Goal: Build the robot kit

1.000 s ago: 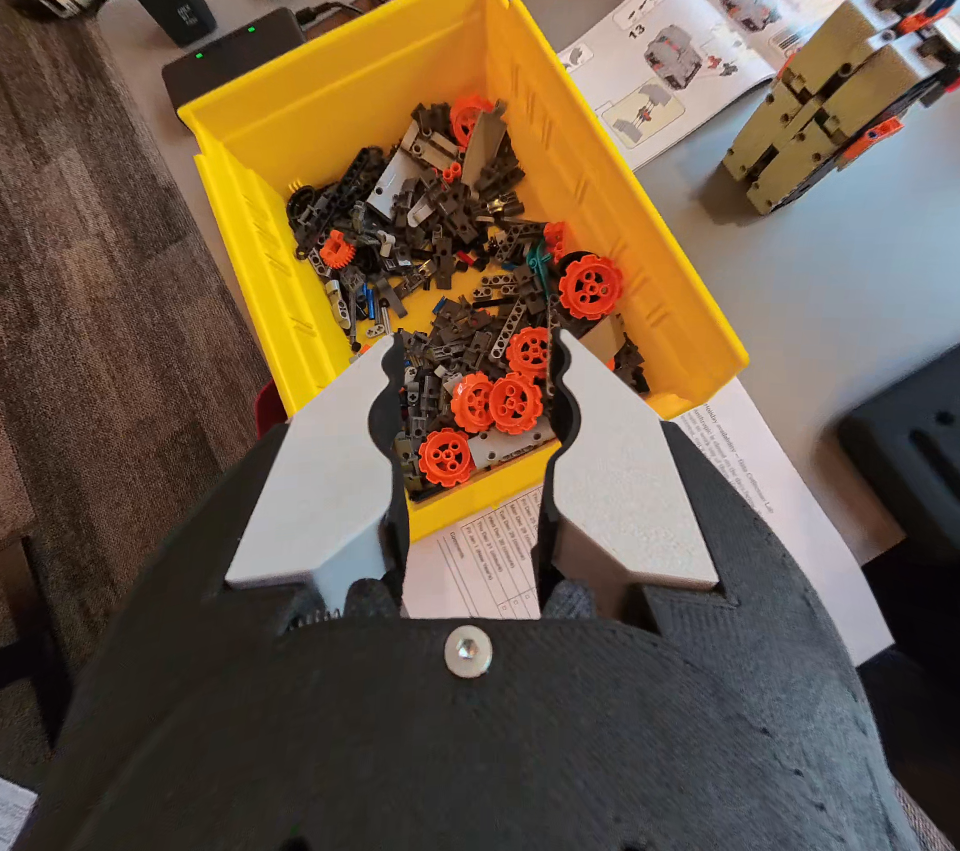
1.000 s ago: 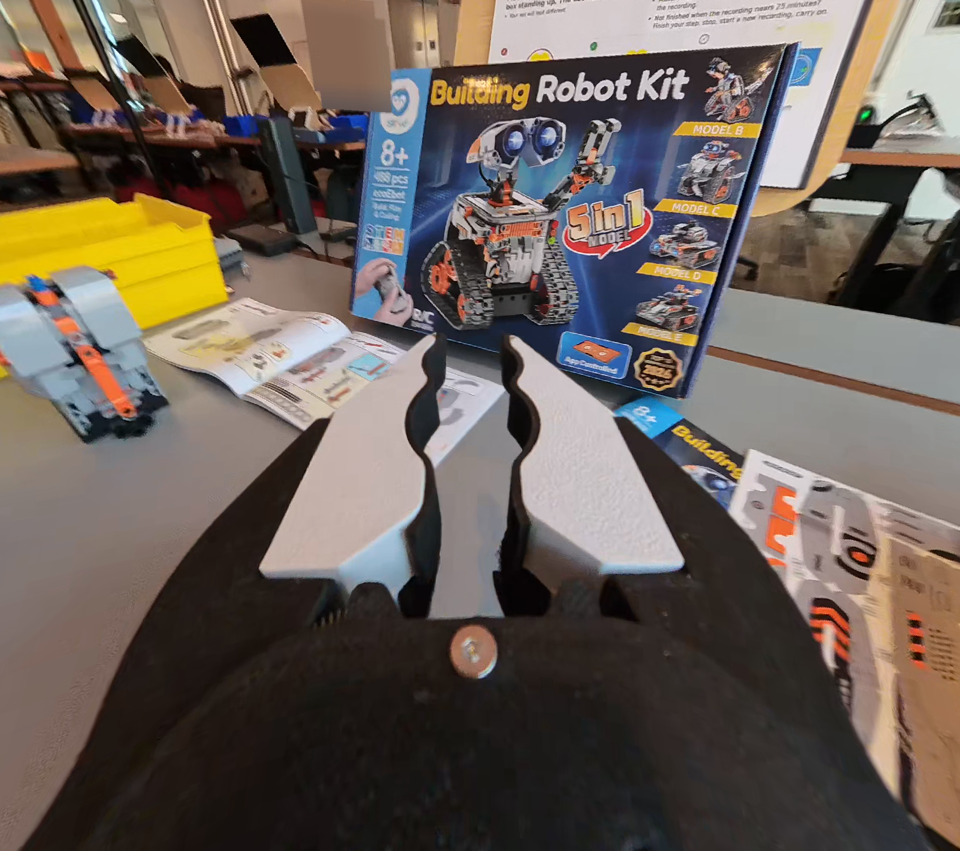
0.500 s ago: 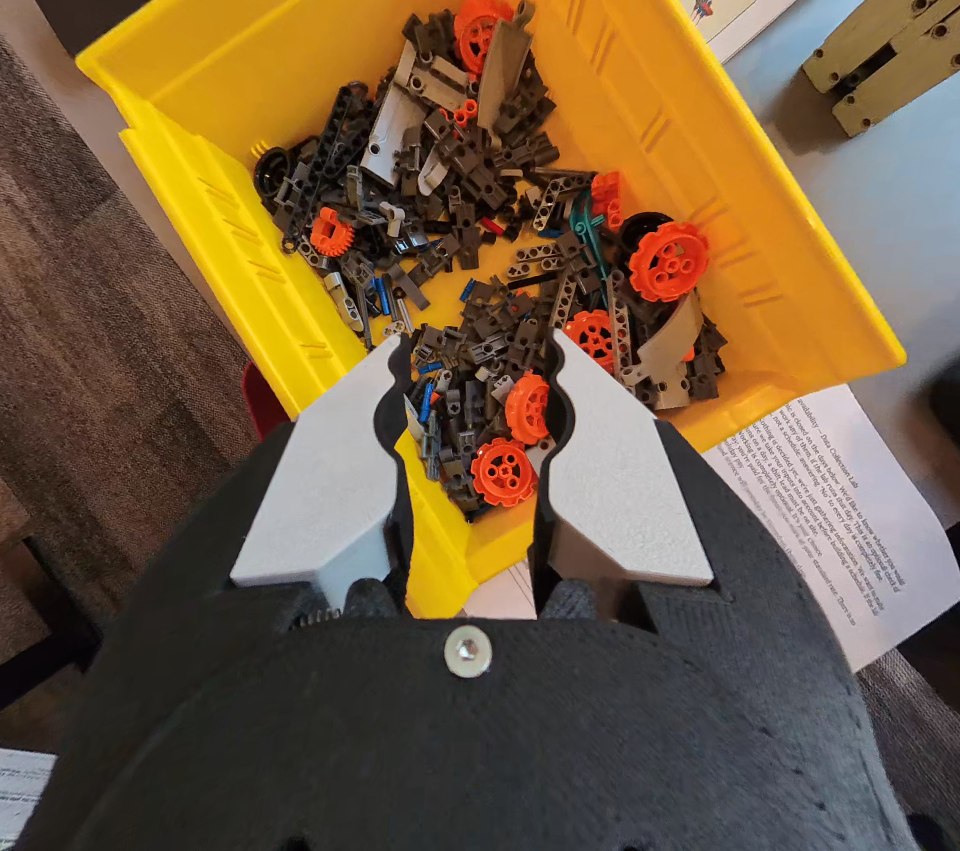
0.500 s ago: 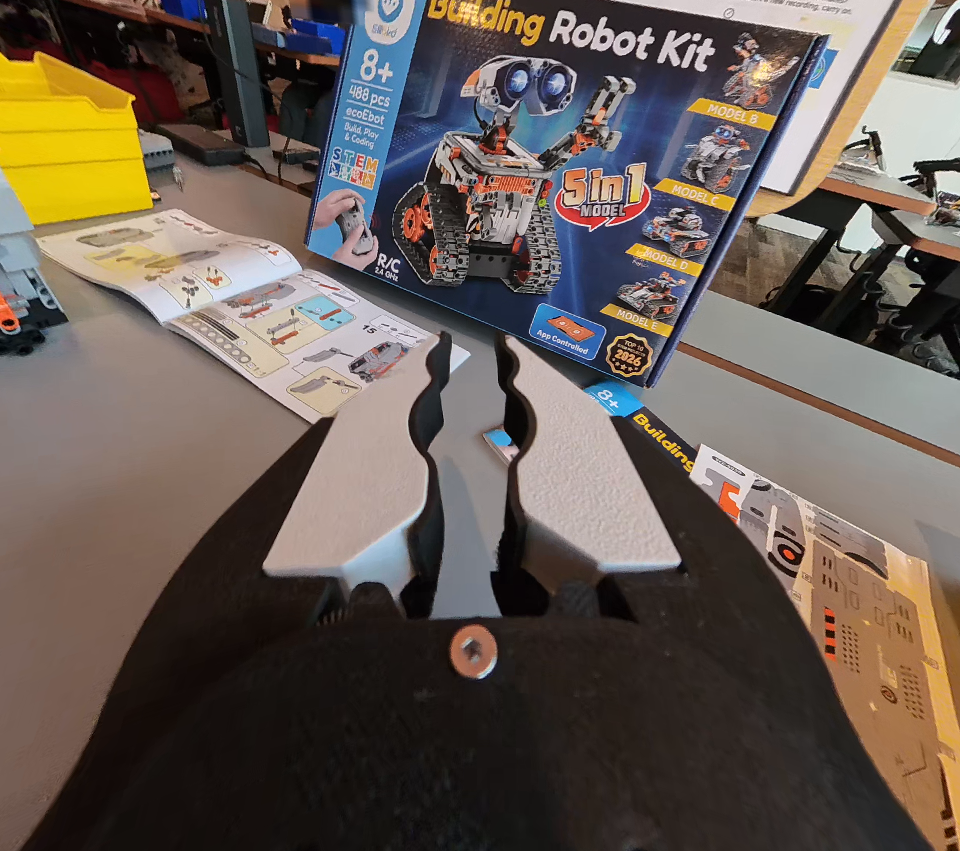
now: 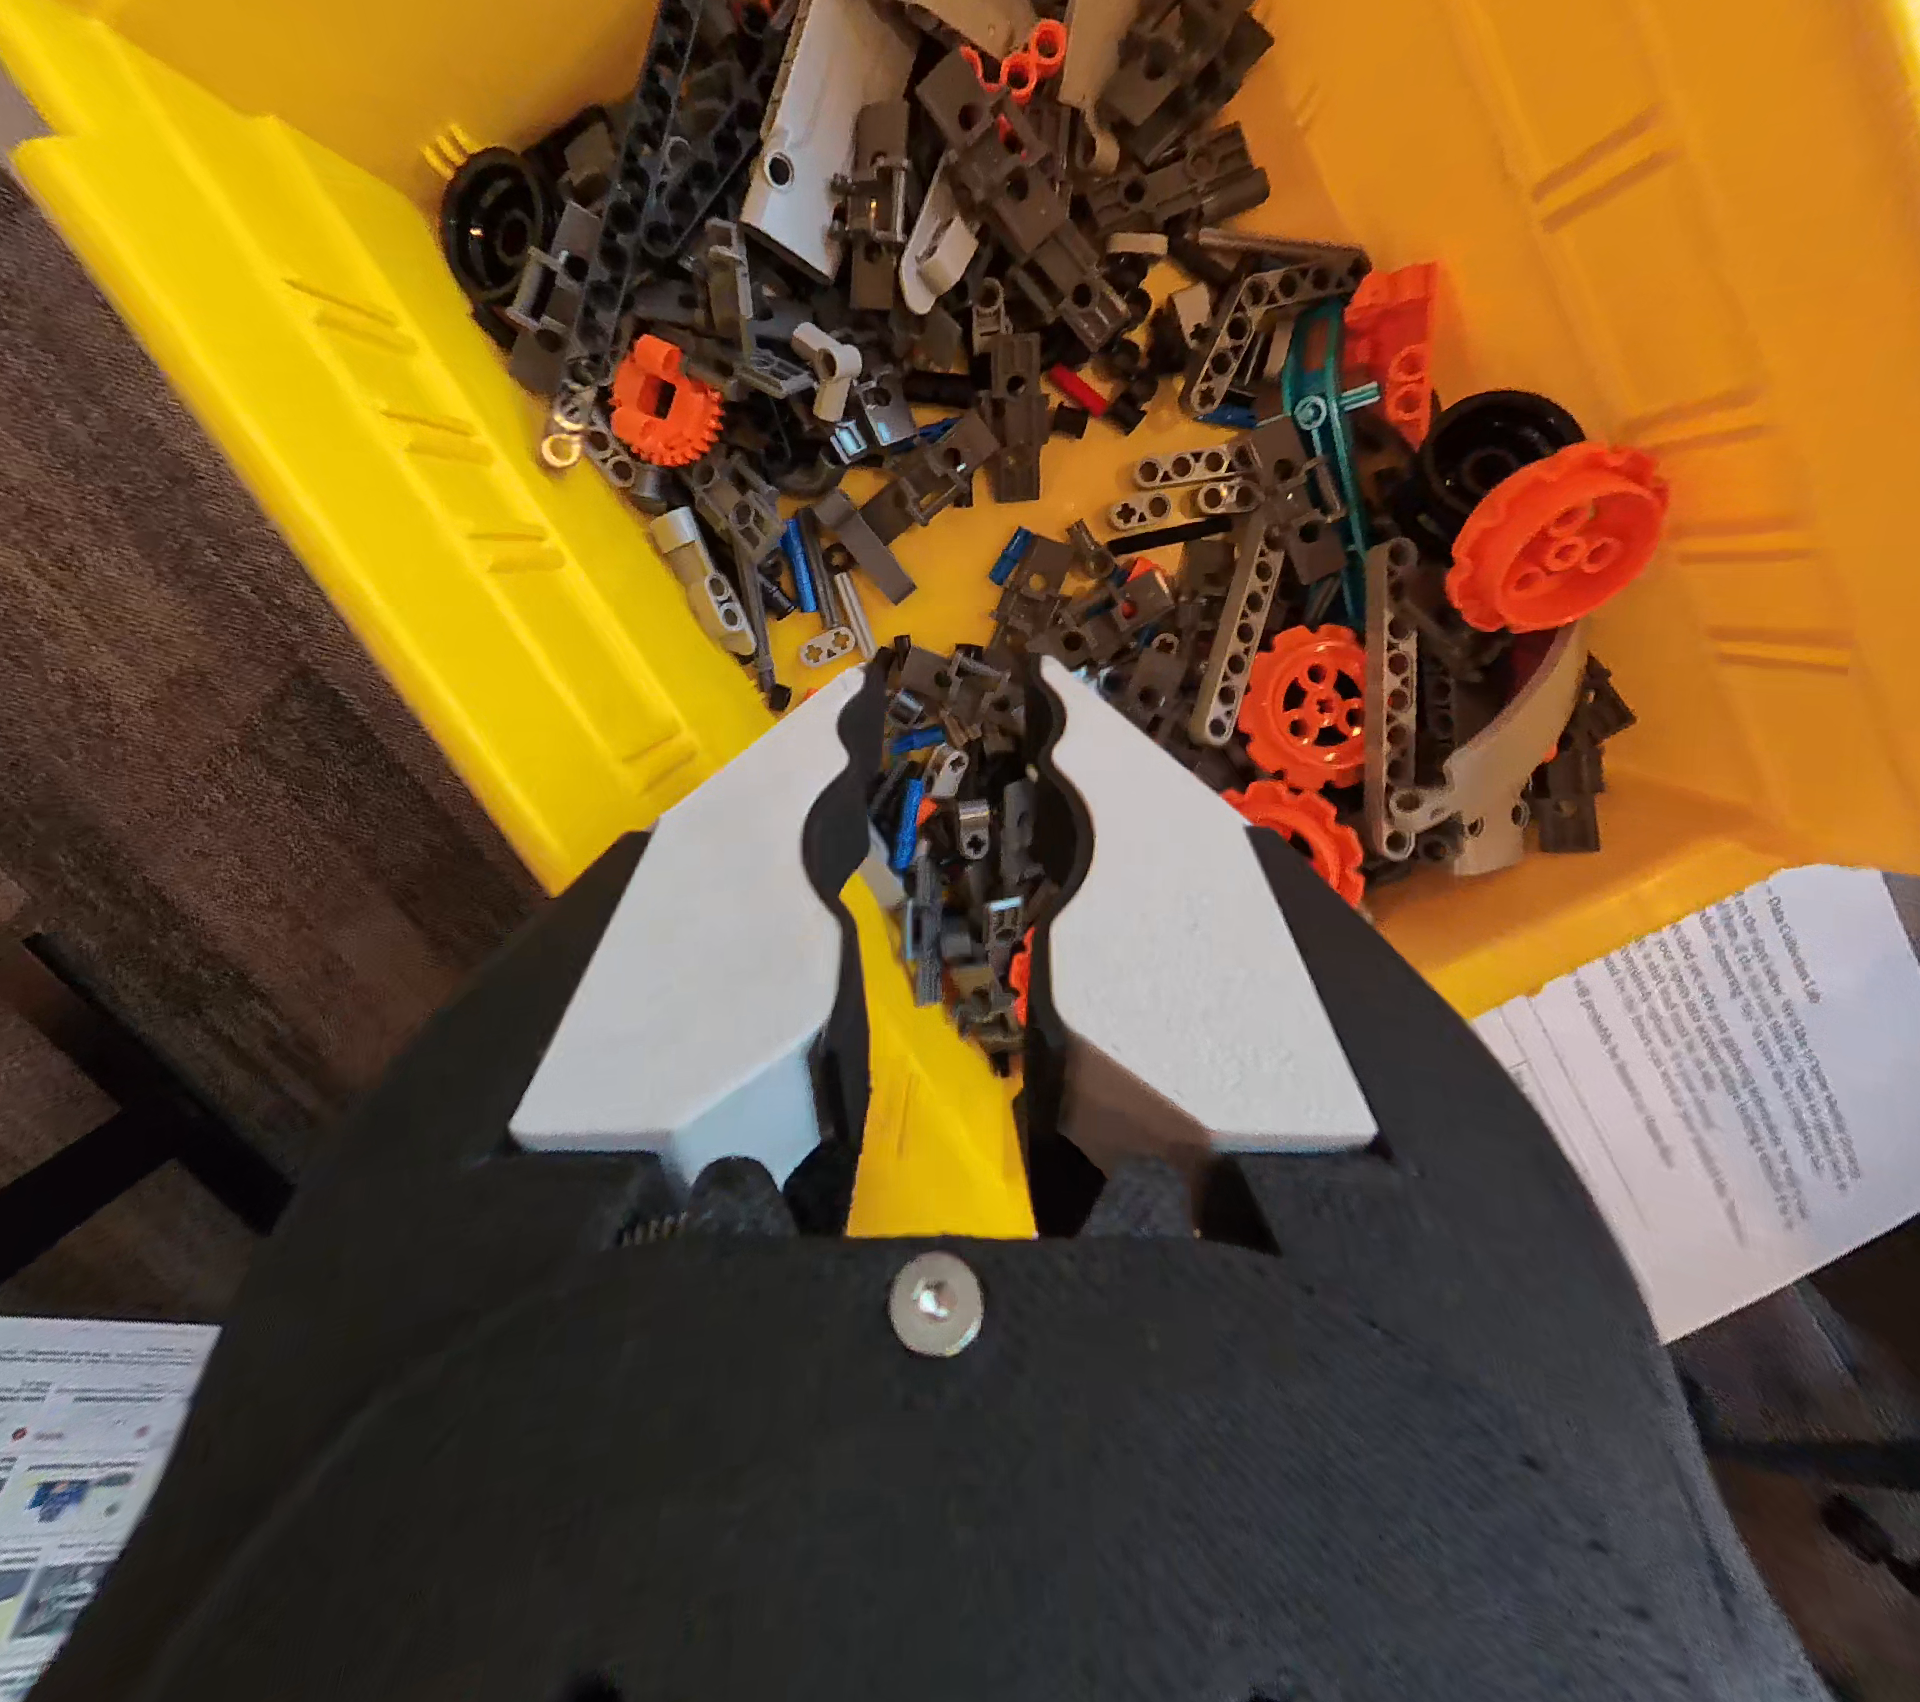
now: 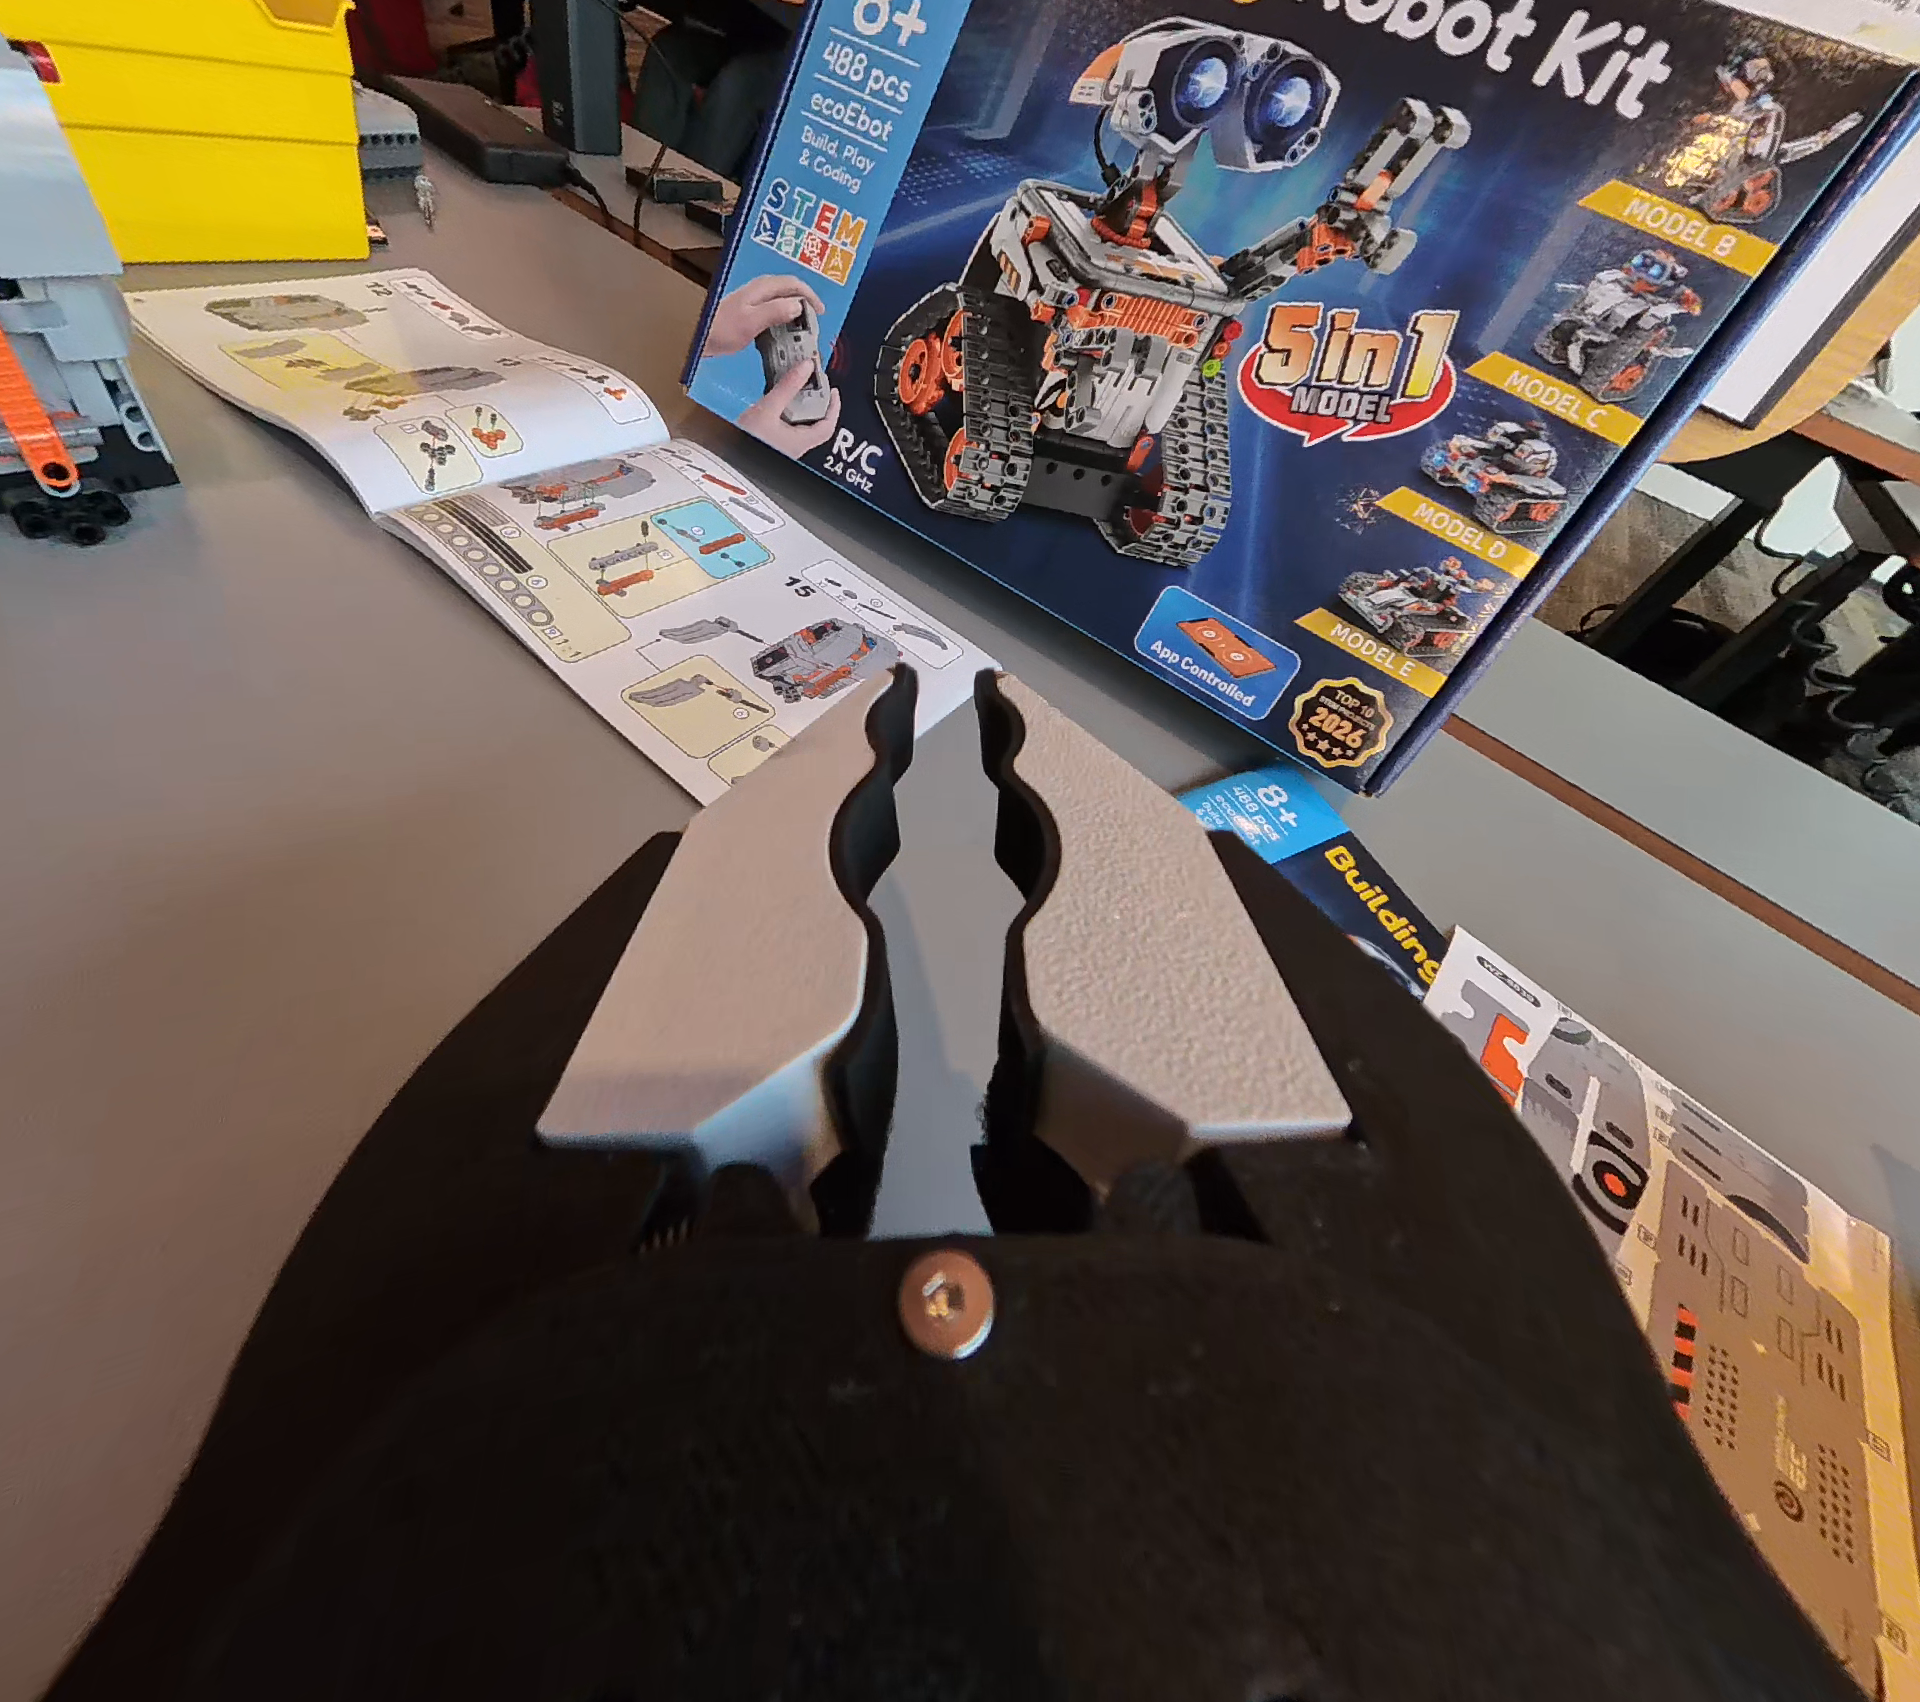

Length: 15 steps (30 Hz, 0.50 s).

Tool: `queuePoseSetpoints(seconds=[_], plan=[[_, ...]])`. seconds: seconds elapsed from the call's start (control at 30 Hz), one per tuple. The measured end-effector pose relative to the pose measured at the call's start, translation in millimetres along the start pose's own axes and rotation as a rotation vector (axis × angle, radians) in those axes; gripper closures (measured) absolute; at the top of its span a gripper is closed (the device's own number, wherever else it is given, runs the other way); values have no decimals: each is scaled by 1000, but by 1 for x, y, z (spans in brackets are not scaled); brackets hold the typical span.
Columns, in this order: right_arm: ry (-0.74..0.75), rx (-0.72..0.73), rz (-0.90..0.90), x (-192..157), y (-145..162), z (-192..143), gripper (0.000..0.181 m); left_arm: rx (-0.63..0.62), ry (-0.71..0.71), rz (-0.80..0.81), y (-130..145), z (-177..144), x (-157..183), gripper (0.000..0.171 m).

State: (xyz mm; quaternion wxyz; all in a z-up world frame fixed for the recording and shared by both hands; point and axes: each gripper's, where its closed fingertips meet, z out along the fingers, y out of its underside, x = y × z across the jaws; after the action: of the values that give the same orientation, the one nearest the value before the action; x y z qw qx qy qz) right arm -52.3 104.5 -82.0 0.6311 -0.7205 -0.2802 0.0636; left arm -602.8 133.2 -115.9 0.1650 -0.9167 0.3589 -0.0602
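Note:
My left gripper (image 5: 954, 673) is open and empty. It hangs just over the near corner of a yellow bin (image 5: 1558, 42). The bin holds a heap of small grey and black building parts (image 5: 987, 250), with orange wheels (image 5: 1553, 551) at the right. The small dark and blue parts (image 5: 956, 821) seen between the fingers lie in the bin below them. My right gripper (image 6: 942, 678) is empty, its jaws a narrow gap apart. It is low over the grey table (image 6: 260, 769), pointing at the near corner of an open instruction booklet (image 6: 520, 489).
A robot kit box (image 6: 1247, 302) stands upright behind the booklet. A partly built grey model (image 6: 52, 364) and the yellow bin (image 6: 177, 94) are at the far left. A flat printed sheet (image 6: 1662, 1237) lies at the right. A printed paper (image 5: 1683, 1081) lies under the bin's near edge. The left gripper's tips are roughly 55 cm from the right gripper's.
My left gripper has moved forward and down into the bin's near corner. My right gripper has moved forward and lower towards the booklet, and its jaws have narrowed.

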Motion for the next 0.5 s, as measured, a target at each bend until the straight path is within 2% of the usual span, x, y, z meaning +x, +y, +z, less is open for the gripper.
queuePoseSetpoints(seconds=[0.27,0.5], plan=[[-10,1,-11,-2,-1,-1,172,-88,34,71,-8,35,7,157],[-27,1,-14,-5,-2,0,172,-103,134,92,-11,43,24,160]])
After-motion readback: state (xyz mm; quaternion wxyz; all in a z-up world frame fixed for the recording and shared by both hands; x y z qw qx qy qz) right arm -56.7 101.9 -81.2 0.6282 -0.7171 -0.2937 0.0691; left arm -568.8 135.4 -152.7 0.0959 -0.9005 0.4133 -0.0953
